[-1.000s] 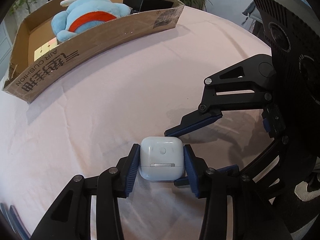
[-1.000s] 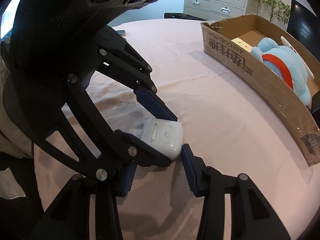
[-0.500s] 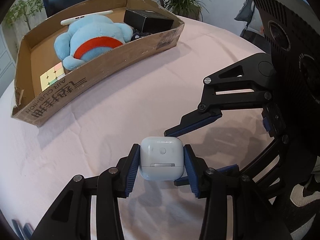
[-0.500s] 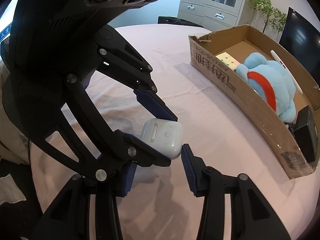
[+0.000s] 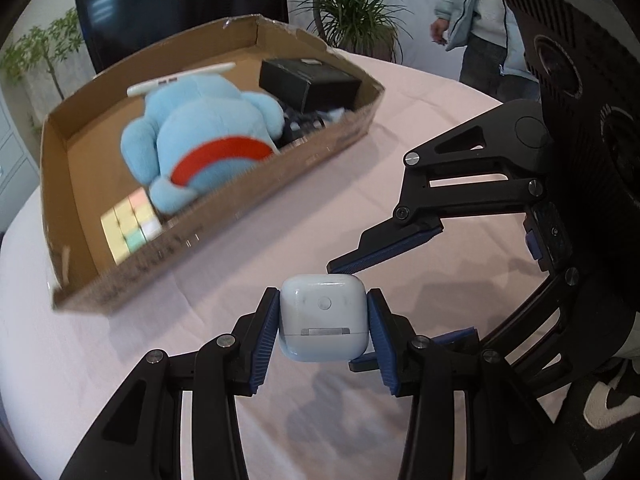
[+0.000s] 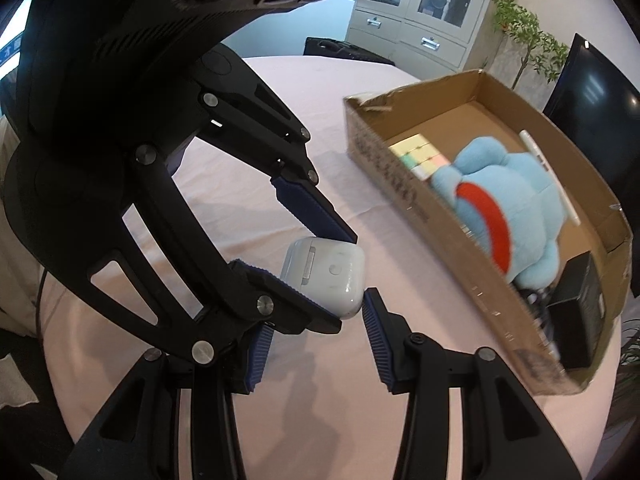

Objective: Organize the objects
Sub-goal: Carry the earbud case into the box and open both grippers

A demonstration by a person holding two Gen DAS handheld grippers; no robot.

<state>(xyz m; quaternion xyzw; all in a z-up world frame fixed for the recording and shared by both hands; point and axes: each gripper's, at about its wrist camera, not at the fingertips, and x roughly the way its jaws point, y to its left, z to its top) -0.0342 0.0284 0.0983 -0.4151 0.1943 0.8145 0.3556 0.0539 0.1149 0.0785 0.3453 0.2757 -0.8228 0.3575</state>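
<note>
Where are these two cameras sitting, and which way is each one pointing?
Left wrist: on the left gripper, looking down along its fingers at the white case it grips; right gripper enters from the right.
Right wrist: on the right gripper, looking down its fingers; the left gripper fills the left side.
Shared: the case, cardboard box, pink tablecloth.

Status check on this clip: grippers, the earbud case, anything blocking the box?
Left gripper shut on white earbud case, off the table. Right gripper flanks it, contact unclear. Cardboard box holds blue plush toy; path clear.
</note>
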